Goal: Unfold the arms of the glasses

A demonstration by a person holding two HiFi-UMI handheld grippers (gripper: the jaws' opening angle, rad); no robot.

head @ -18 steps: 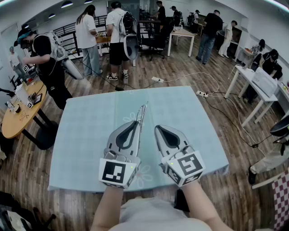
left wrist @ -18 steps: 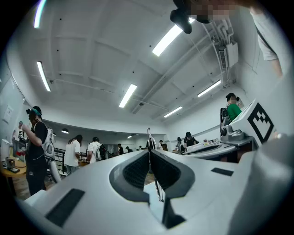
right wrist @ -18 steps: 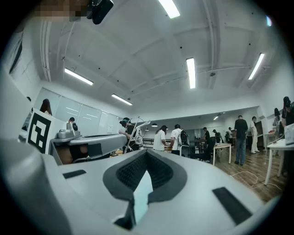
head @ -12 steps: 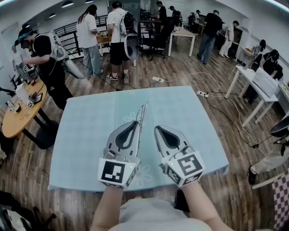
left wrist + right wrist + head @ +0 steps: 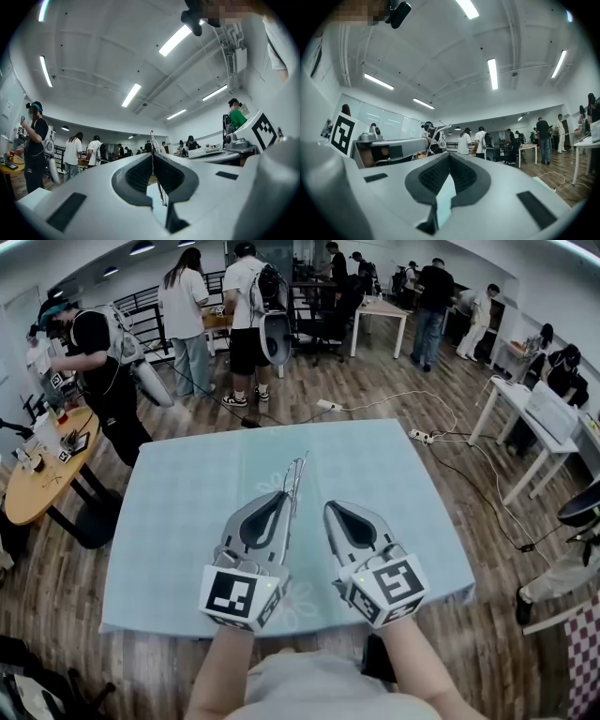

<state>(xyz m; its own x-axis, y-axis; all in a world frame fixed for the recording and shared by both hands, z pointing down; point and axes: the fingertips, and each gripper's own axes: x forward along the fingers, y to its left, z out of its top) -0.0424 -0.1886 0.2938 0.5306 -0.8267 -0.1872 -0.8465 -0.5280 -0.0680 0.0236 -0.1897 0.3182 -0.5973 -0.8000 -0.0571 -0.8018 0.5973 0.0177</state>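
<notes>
1. Above the desk (image 5: 187, 521), the left gripper (image 5: 289, 495) holds the glasses (image 5: 296, 479). Its jaws are closed narrowly on the thin frame, which stands out in front of them and points away from the person.
2. Just beside it, the right gripper (image 5: 328, 509) has its jaws fully together with nothing between them. It does not touch the glasses.
3. From above, the glasses show only as one thin, flat line. I judge that the arms lie folded against the front. The frame is too fine to be sure.
4. So the picking up seems done, and the unfolding itself is not yet begun. I think both arms are left to open. The right gripper would first need to open its jaws and take an arm.
5. A pale blue cloth (image 5: 394, 484) with a fine check pattern covers the whole desk. Nothing else lies on it.
6. Around the desk is a large workroom with a wooden floor (image 5: 375, 381). A white cable (image 5: 394, 397) runs over it to a power strip (image 5: 419, 435).
7. Several people (image 5: 183, 315) stand working in the back. One is at a round wooden table (image 5: 37, 488) on the left. White tables (image 5: 525, 409) stand on the right.
</notes>
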